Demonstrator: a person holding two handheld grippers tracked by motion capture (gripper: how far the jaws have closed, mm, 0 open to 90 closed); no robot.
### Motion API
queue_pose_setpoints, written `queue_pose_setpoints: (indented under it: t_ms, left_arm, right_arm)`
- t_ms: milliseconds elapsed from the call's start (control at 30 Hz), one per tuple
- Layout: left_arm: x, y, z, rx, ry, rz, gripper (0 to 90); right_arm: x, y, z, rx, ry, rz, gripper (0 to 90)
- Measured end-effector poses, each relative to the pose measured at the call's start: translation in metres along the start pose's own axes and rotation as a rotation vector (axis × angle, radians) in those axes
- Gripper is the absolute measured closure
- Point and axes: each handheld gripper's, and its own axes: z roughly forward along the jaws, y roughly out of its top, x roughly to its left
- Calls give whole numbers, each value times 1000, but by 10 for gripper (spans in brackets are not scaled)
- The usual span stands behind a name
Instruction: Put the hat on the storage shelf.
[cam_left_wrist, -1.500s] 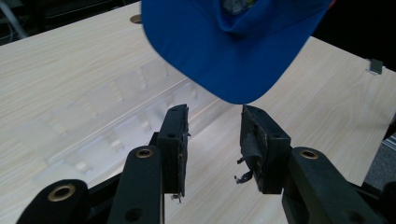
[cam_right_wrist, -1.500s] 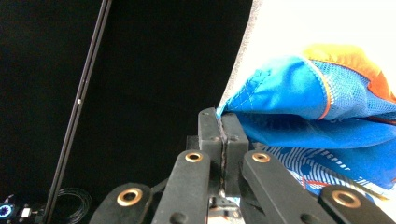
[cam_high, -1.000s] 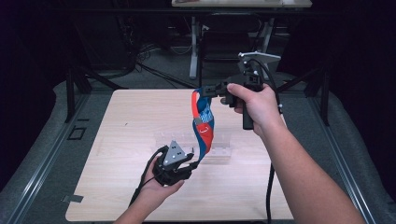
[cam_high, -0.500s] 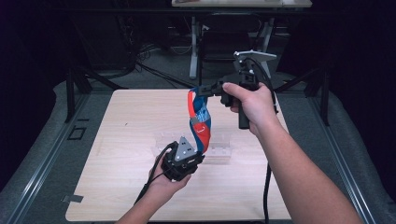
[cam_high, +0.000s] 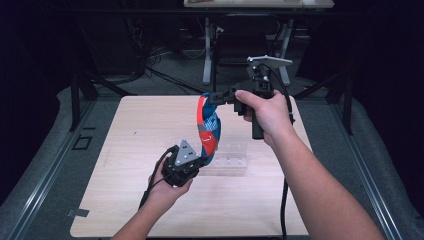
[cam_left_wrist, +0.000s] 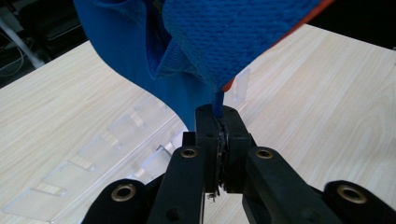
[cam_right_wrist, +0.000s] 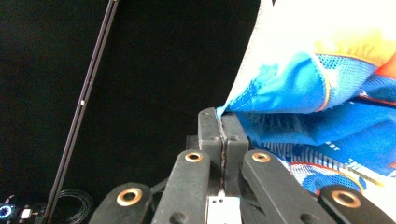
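Blue-and-red mesh cloth (cam_high: 208, 128) hangs stretched above the table (cam_high: 130, 130) (pale wood), both grippers' fingers clamped on its edges: left gripper (cam_high: 199, 161) low, right gripper (cam_high: 216, 97) high.

Your high view looks forward and down from above your side of the wooden table (cam_high: 130, 135), far enough back to take in its whole top, both your forearms rising from the bottom edge, and the dark floor beyond. Your left gripper view sits very close behind the left gripper (cam_left_wrist: 219, 135), looking along its jaws across the tabletop at the blue mesh cloth (cam_left_wrist: 233, 37) and a clear plastic rack (cam_left_wrist: 116, 130). Your right gripper view rides as close on the right gripper (cam_right_wrist: 223, 128), facing dark surroundings, and all three views share that cloth.
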Motion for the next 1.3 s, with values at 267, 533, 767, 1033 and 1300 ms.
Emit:
queue_pose_setpoints:
  t_ms: [267, 533, 767, 1033, 1300]
  left_arm:
    - [17, -9, -6, -8, 19, -34, 882]
    - [27, -21, 2, -4, 19, -59, 883]
    - [29, -22, 11, -20, 18, -80, 883]
    - [23, -25, 22, -1, 35, -66, 883]
    - [21, -35, 29, 12, 38, -78, 883]
  right_arm:
    - [-2, 1, 12, 15, -7, 1, 900]
    - [-14, 4, 25, 32, -20, 22, 900]
    - [-21, 9, 30, 36, -16, 34, 900]
    - [-31, 9, 33, 39, -19, 50, 900]
    - [-40, 6, 38, 57, -45, 58, 900]
